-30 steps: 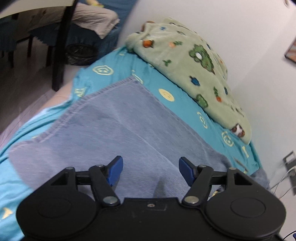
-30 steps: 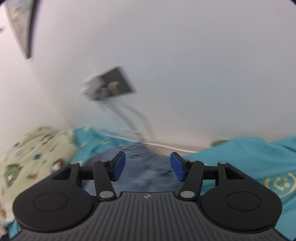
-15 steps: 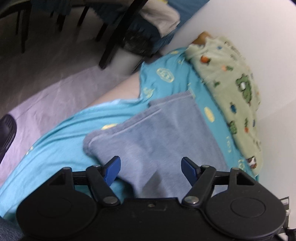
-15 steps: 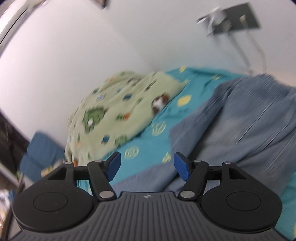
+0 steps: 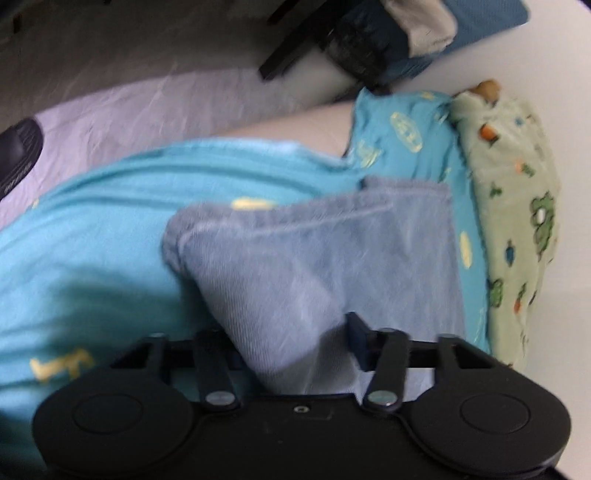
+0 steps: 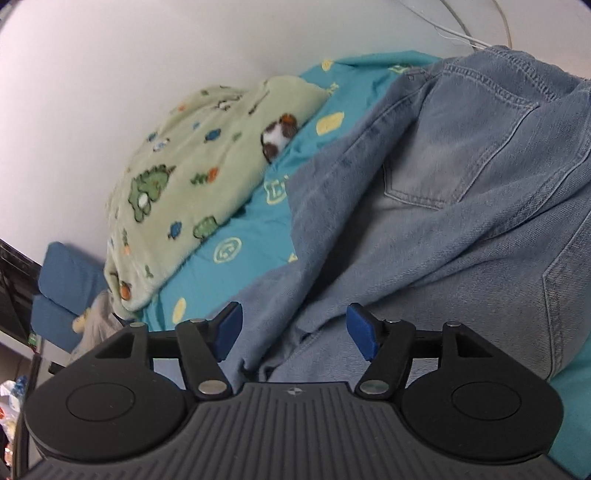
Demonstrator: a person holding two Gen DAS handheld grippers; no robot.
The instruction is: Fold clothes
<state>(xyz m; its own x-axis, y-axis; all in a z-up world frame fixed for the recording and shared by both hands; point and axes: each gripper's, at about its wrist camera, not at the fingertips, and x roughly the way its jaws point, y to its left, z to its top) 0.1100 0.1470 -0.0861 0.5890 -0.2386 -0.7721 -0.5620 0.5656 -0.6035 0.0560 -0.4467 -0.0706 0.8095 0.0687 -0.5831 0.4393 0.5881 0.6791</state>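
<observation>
Both grippers had swung round toward the jeans (image 6: pixel 461 192), which lay spread on the teal bedsheet (image 5: pixel 92 258). The left gripper (image 5: pixel 295 339) was closing with a fold of denim between its fingers; whether the pads already pressed it could not be told. The right gripper (image 6: pixel 293 328) stood about half open over the cloth, holding nothing. A shallow bite on thick denim could slip once lifted. The green blanket (image 6: pixel 192 158) lay close beside the jeans by the wall, and cables (image 6: pixel 476 33) hung behind.
</observation>
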